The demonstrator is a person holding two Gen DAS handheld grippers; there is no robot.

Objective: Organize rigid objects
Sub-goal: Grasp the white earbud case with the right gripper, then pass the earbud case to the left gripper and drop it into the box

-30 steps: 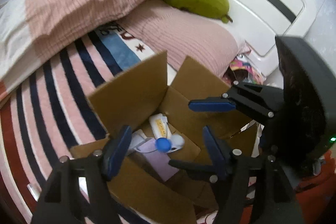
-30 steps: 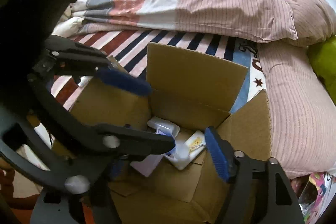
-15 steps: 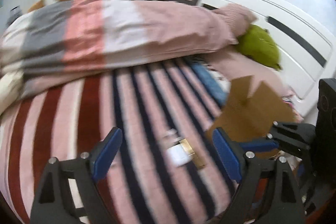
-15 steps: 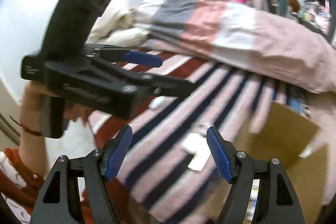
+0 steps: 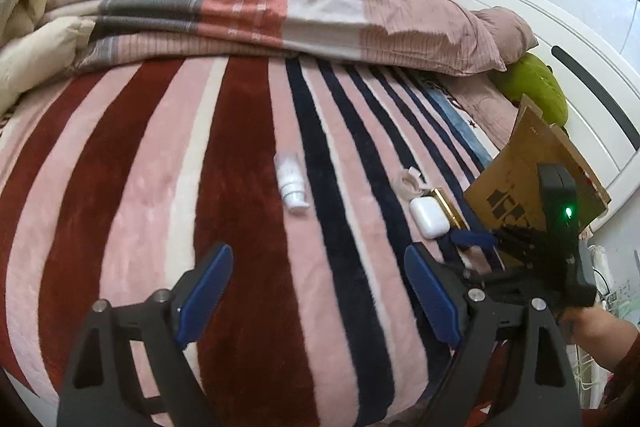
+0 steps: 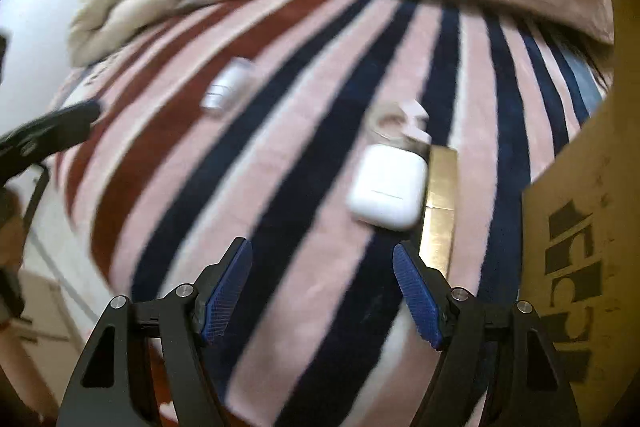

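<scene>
White and glossy, the earbud case [image 6: 387,187] sits just above centre of the right view, nearer the empty, spread right gripper [image 6: 322,293] than the equally open left gripper [image 5: 318,301].

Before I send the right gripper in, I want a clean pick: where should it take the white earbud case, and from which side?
Grip the white earbud case across its two short rounded ends, coming from above. It lies flat on the striped blanket with one long side against the gold box, so that side probably gives a jaw no room. The right gripper is open and empty.
</scene>
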